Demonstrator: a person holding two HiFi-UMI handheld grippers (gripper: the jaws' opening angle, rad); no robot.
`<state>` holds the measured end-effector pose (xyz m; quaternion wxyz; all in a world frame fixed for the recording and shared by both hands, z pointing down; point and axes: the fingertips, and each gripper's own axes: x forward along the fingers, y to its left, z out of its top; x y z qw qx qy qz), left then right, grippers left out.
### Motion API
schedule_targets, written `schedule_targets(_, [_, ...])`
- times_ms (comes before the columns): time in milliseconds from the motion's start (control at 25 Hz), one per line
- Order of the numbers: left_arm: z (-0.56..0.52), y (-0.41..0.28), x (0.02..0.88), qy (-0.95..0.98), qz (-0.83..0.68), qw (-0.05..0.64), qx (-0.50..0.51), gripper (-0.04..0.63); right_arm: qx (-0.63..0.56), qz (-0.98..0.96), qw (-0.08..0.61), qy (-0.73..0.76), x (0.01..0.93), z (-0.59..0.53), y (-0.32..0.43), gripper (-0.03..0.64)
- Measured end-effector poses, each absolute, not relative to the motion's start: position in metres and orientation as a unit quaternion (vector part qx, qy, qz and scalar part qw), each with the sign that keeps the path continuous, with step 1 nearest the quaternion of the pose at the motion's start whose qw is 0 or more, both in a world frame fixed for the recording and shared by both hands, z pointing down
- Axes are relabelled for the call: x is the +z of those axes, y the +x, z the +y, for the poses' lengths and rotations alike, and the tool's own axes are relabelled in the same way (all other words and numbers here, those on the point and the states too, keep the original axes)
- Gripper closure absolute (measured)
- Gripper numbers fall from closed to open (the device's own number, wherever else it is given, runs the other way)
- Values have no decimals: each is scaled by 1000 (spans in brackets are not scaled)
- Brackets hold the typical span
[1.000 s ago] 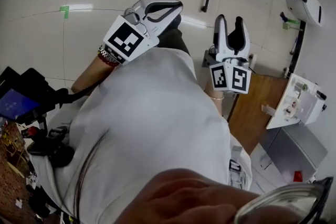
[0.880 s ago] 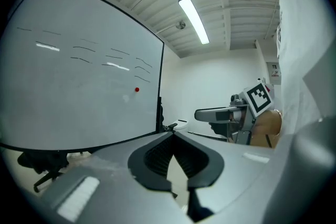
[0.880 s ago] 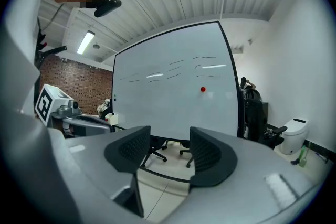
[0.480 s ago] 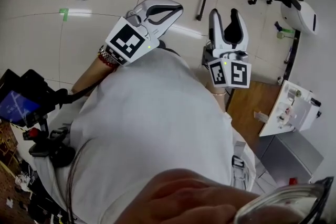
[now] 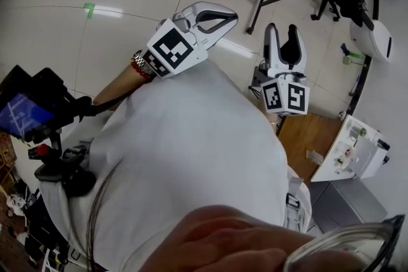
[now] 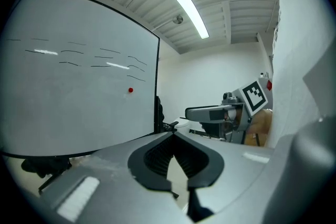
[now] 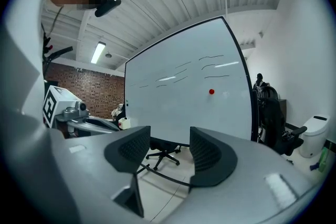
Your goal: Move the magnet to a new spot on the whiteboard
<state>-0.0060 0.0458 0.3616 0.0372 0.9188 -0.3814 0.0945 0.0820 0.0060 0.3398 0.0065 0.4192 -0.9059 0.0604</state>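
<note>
The magnet sat on the whiteboard, right of centre in the right gripper view, under the pen lines. Whether this was its old or new spot could not be determined. Both tongs pointed forward, well apart from the board: left tongs closed on nothing, right tongs spread, empty.

A brown wooden panel shows at the right of the pale tiled floor, with a white box just beside its right edge, a grey cabinet just below that edge, and a green tape mark well apart to its upper left.
</note>
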Motion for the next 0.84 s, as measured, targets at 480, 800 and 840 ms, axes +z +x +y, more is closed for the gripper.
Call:
schedule_targets(480, [49,-3,360,921,-379,35,87,589,52,-919,10,391,338,17,69,388])
schedule_targets(800, [52,-8,353,918,-386,38,77,589,45,-927,0,373,335,36,59,388])
schedule_targets(840, [49,-10,351,917,-391,40,72,589,42,-928,-1,371,335,38,59,387])
